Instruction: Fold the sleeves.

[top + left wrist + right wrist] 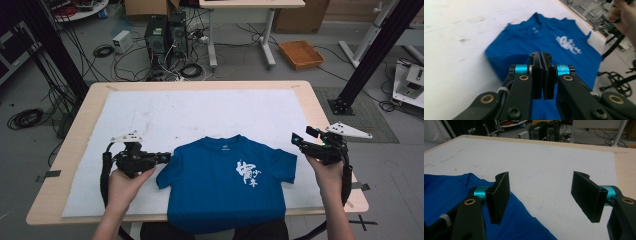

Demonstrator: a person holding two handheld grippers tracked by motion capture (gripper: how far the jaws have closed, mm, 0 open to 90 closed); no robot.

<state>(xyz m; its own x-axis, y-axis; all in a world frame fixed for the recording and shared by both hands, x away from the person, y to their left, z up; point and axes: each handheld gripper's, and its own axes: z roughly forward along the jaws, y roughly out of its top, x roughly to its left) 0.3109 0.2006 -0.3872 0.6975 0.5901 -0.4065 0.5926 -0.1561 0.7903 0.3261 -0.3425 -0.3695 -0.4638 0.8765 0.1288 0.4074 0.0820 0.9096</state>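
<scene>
Blue T-shirt (pixel 225 180) lies flat, print up, on the white sheet (pixel 150 115) covering the surface, its hem hanging over the near edge. The left tongs (pixel 167 157) sit just beside the shirt's left sleeve, their jaws pressed together; whether any cloth is pinched between them I cannot tell. The right tongs (pixel 296 138) hover just beside the shirt's right sleeve with jaws spread wide, nothing between them but the white sheet.

Even, soft overhead light, faint shadows. The high view is sharp; the shirt (pixel 544 47) blurs in the left gripper view.
</scene>
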